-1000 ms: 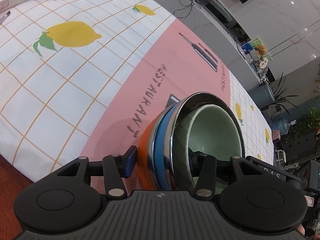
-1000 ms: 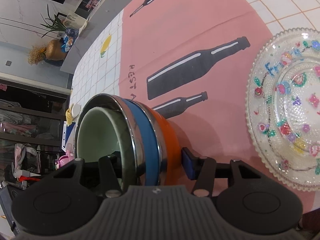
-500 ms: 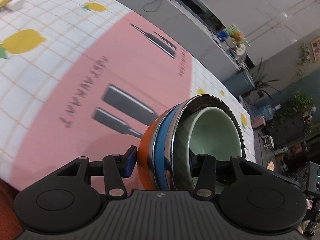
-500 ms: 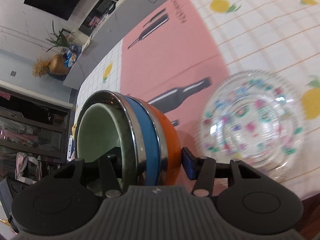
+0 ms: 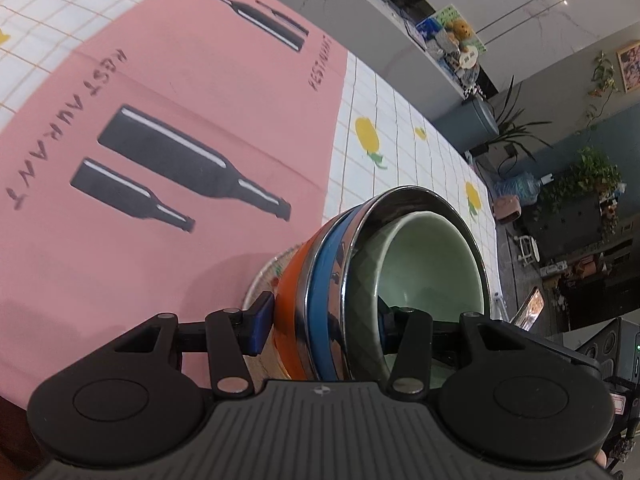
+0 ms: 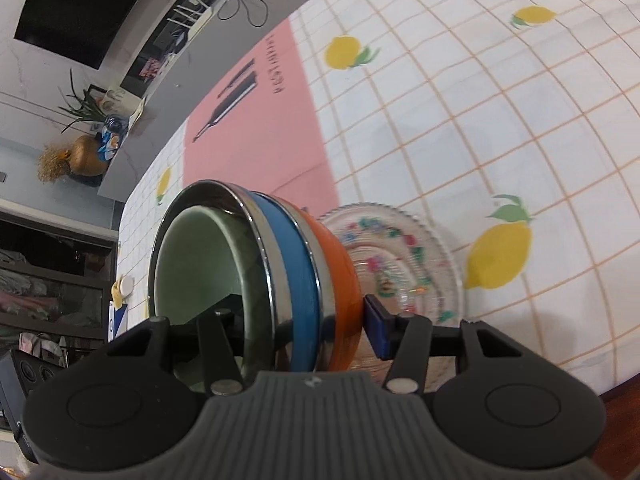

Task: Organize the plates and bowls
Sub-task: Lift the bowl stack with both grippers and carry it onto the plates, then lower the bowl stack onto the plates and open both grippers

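Pink placemat [image 5: 208, 92] with black bottles sits at eleven o'clock; lemon-print tablecloth [image 6: 500, 112] spreads toward two o'clock.

"RESTAURANT" printed on pink mat [image 5: 208, 80], beside bottle graphics; repeated at far edge.

- Table spread with a white grid tablecloth [image 6: 460, 128] printed with lemons, upper right of the right wrist view.
- Pink placemat [image 5: 168, 128] with black bottles, left of the left wrist view.
- Grey counter [image 5: 360, 12] along the top.
- Potted plants [image 5: 592, 176] at right.
- Dark screen [image 6: 80, 0], upper left.
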Demonstrator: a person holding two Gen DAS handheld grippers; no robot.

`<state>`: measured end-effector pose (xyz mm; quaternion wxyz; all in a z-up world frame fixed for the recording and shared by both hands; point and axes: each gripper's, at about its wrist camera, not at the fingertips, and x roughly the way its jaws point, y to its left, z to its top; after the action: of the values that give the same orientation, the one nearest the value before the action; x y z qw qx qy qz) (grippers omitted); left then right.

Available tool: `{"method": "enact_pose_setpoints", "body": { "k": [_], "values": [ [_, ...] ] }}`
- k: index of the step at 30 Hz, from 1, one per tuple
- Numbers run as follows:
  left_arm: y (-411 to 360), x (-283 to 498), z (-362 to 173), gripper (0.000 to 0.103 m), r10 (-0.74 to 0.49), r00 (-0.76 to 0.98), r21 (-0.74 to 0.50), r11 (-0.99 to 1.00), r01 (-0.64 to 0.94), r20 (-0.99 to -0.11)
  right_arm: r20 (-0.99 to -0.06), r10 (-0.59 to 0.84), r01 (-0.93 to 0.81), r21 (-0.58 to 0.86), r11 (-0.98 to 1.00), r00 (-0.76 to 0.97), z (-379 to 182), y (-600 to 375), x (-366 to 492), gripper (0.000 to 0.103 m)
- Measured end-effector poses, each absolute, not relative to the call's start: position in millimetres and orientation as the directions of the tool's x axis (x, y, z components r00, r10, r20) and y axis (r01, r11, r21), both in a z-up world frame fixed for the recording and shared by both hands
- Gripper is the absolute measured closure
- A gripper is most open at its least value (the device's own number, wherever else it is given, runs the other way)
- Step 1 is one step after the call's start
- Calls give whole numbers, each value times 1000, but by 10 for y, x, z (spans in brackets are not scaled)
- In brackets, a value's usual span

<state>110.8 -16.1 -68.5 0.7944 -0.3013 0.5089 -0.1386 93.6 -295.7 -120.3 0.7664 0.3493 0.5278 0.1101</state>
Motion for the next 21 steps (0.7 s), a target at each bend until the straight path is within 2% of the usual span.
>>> {"method": "enact_pose_setpoints", "body": {
  "k": [21],
  "values": [
    [-307,1091,-727,48,-504,396,-577,813,-84,-768,-737,539,219,652,726,407,-1319,-3125,892,50]
  ]
}}
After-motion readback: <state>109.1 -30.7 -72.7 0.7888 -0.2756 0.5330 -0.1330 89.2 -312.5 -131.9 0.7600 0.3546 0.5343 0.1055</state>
